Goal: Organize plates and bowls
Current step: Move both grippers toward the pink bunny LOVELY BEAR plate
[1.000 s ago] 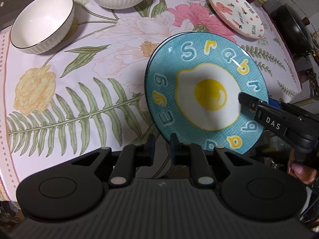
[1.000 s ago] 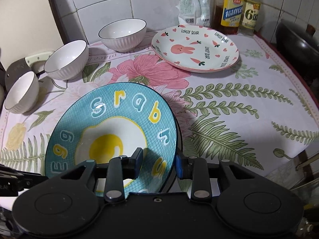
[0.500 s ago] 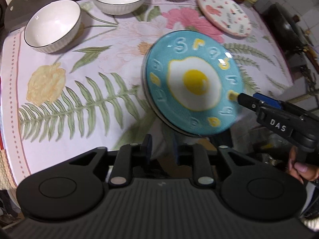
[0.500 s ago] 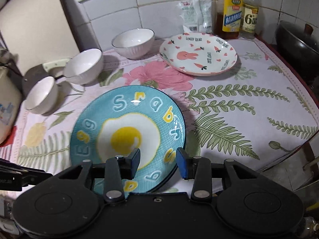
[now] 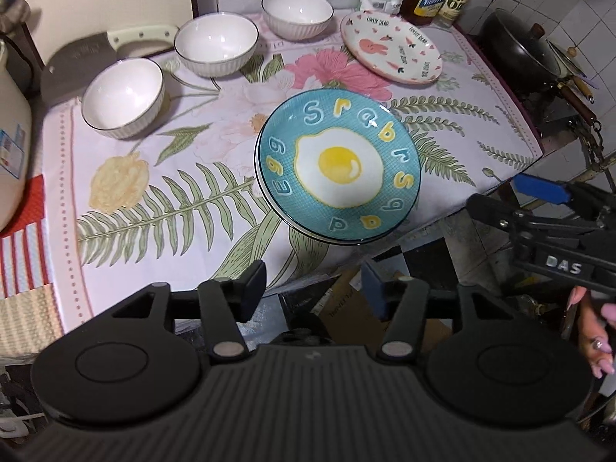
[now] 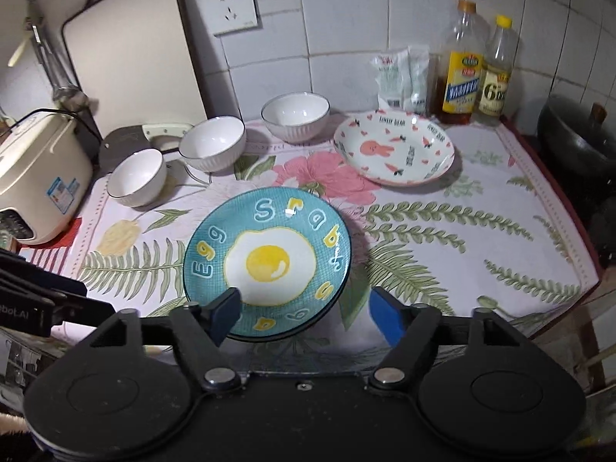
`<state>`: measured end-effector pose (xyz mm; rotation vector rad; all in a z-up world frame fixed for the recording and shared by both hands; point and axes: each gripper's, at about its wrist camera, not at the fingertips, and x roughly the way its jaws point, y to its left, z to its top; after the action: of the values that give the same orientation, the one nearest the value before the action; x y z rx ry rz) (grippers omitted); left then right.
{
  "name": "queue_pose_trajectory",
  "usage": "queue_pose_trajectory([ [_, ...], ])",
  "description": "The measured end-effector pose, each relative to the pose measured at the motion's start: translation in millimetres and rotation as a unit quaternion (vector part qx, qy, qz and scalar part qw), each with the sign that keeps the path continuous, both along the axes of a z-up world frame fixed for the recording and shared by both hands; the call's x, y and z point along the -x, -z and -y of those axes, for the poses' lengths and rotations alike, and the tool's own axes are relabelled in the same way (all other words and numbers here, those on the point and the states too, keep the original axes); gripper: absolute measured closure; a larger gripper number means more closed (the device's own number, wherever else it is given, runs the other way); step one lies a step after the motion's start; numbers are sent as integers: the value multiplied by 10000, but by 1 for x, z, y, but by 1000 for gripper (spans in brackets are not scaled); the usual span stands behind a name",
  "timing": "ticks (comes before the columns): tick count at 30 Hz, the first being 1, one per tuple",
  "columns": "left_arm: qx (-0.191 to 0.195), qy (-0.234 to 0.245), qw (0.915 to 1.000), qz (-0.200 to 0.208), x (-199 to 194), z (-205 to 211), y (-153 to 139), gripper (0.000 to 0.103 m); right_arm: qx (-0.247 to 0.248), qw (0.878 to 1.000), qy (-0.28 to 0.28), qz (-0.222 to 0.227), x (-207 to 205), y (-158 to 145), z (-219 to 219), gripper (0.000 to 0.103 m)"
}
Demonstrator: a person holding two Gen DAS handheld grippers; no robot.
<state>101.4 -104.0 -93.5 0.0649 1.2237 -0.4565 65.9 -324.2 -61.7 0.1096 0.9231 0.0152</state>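
Observation:
A blue plate with a fried-egg picture lies flat on the flowered tablecloth near the table's front edge. A white and pink rabbit plate lies at the back right. Three white bowls stand in a row at the back left; they also show in the right wrist view. My left gripper is open and empty, off the table's front edge. My right gripper is open and empty, just short of the blue plate.
A rice cooker stands at the left. A cleaver lies behind the bowls. Two bottles and packets stand at the back wall. A black wok sits right of the table.
The right gripper held the blue plate's edge, set it down flat and opened. Both grippers have opened and drawn back from the table.

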Motion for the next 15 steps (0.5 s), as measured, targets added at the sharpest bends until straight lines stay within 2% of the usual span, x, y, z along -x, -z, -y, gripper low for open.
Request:
queue_pose_trajectory([
  [8, -68, -78, 9994, 330, 22, 9, -26, 39, -3, 9985, -161, 528, 24, -36, 15, 18],
  [15, -112, -92, 9978, 651, 26, 33, -43, 31, 382, 9927, -529, 1014, 34, -57, 25, 18],
])
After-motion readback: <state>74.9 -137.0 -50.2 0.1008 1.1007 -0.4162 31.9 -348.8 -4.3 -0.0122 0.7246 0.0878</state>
